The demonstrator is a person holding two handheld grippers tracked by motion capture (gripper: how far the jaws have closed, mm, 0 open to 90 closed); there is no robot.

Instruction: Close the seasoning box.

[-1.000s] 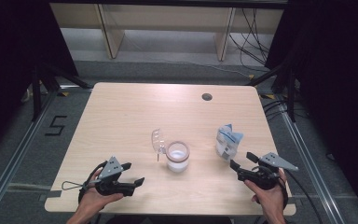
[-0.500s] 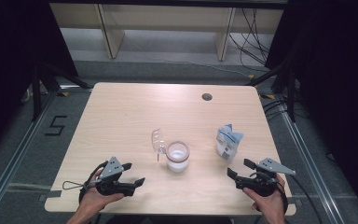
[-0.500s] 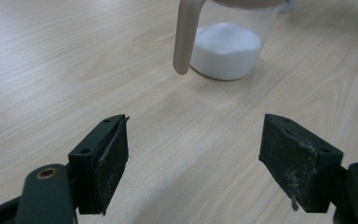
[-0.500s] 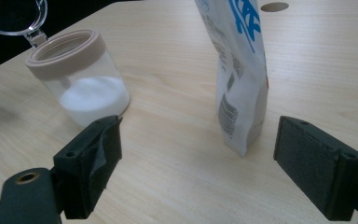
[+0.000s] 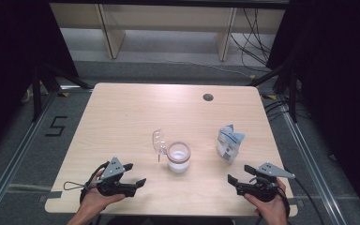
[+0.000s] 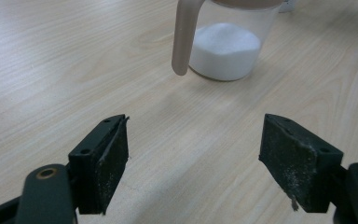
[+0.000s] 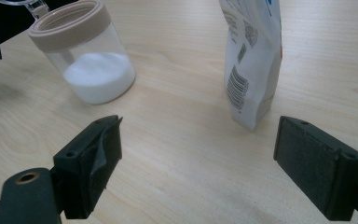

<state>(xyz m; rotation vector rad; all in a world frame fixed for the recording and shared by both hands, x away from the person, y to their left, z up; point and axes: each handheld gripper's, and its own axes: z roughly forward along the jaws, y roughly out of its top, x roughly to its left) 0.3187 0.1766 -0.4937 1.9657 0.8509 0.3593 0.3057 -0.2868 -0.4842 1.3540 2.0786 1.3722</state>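
A clear jar [image 5: 178, 158] with a beige rim and handle holds white powder and stands mid-table; its clear lid [image 5: 158, 140] is flipped open to the left. A white and blue paper bag [image 5: 228, 143] stands upright to the jar's right. My left gripper [image 5: 134, 175] rests open near the front left edge, jaws wide apart and empty, with the jar [image 6: 225, 41] ahead of it. Near the front right edge my right gripper [image 5: 238, 174] is open and empty, facing the jar [image 7: 85, 57] and the bag [image 7: 253, 56].
The wooden table [image 5: 122, 117] has a round cable hole [image 5: 208, 97] at the back right. Metal rails and cables run on the floor around it. Shelving stands behind the table.
My right gripper has drawn back toward the front edge of the table, away from the bag. The left gripper, jar and bag have stayed put.
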